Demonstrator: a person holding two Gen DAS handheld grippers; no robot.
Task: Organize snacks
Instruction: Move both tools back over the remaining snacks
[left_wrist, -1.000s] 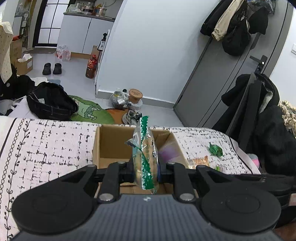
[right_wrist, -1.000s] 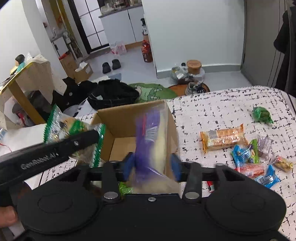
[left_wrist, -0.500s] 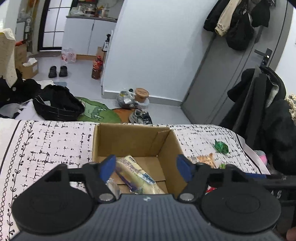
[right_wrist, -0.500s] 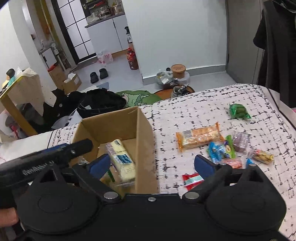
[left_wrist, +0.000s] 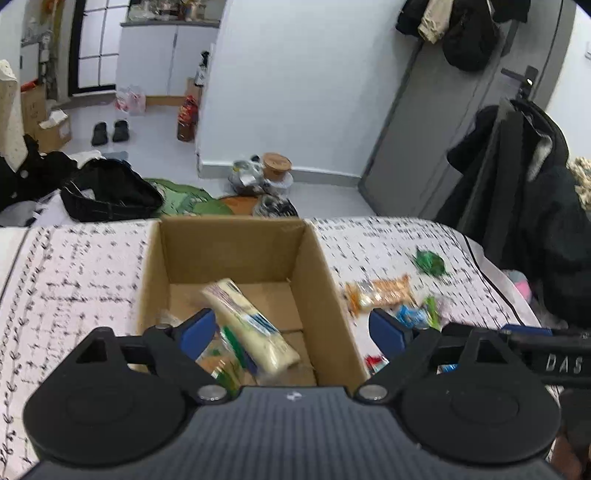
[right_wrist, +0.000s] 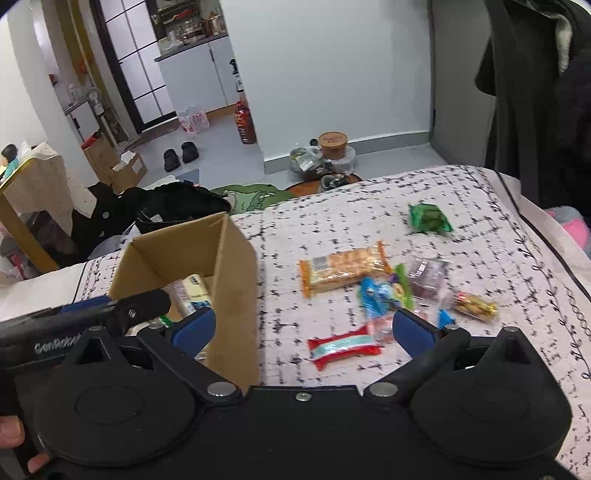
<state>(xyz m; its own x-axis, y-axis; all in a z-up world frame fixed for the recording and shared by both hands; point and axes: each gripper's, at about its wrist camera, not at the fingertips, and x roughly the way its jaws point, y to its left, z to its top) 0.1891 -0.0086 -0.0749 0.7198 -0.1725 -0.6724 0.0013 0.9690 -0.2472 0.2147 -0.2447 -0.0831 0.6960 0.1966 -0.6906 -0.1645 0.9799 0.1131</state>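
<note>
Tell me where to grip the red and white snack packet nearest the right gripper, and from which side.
Grip the red and white packet across its narrow middle, coming straight down from above. It lies flat on the tablecloth, long axis roughly left-right, so the open right gripper probably needs turning to span its short width.

Beyond my patterned cloth (left_wrist: 74, 266) the floor (left_wrist: 155, 147) was pale grey tile under even light. A white wall (left_wrist: 295, 81) stood ahead, with a grey door (left_wrist: 436, 140) to its right and dark coats (left_wrist: 465, 33) hung above it. More coats (left_wrist: 535, 192) draped a rack at the far right. A green rug (right_wrist: 251, 194) lay beside a black bag (left_wrist: 110, 195). Slippers (left_wrist: 110, 131) sat near a red bottle (left_wrist: 186, 118). White cabinets (left_wrist: 166, 59) and a black-framed glass door (left_wrist: 96, 55) closed the back, and a wooden table (right_wrist: 26, 192) stood at the left
</note>
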